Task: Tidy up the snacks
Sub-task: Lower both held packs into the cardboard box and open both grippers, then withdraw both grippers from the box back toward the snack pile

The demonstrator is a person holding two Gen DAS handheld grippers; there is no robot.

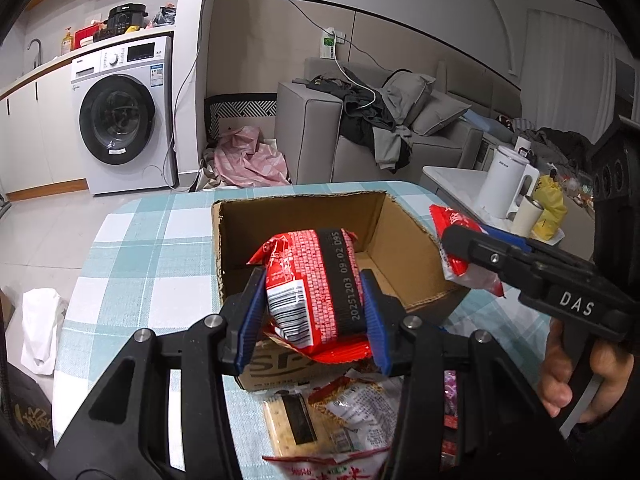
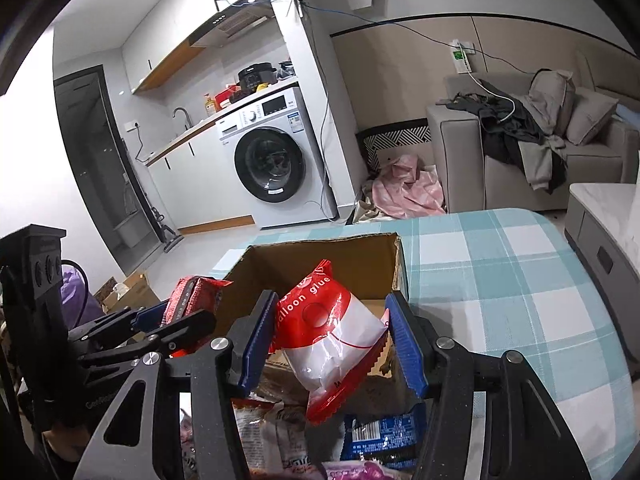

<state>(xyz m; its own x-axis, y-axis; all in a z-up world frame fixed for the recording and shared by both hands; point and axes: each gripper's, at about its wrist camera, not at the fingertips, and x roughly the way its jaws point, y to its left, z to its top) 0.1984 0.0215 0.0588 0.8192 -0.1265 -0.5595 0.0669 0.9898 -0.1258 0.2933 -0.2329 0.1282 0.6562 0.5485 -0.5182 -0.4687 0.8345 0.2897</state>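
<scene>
Red pkt (image 1: 316,288) betw. left claw (image 1: 314,316) pads

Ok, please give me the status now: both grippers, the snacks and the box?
Left gripper shut on red snack packet, above cardboard box. Right gripper shut on red-and-white packet, at box edge. Box looks empty, nothing blocking.

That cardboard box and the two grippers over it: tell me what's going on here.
A person is sorting snacks into the open cardboard box on the checked table. The left gripper is clamped on a red snack packet held at the box's near edge. The right gripper holds a red-and-white packet just in front of the box opening. The box floor that shows looks bare. More packets lie on the table below the grippers.
</scene>
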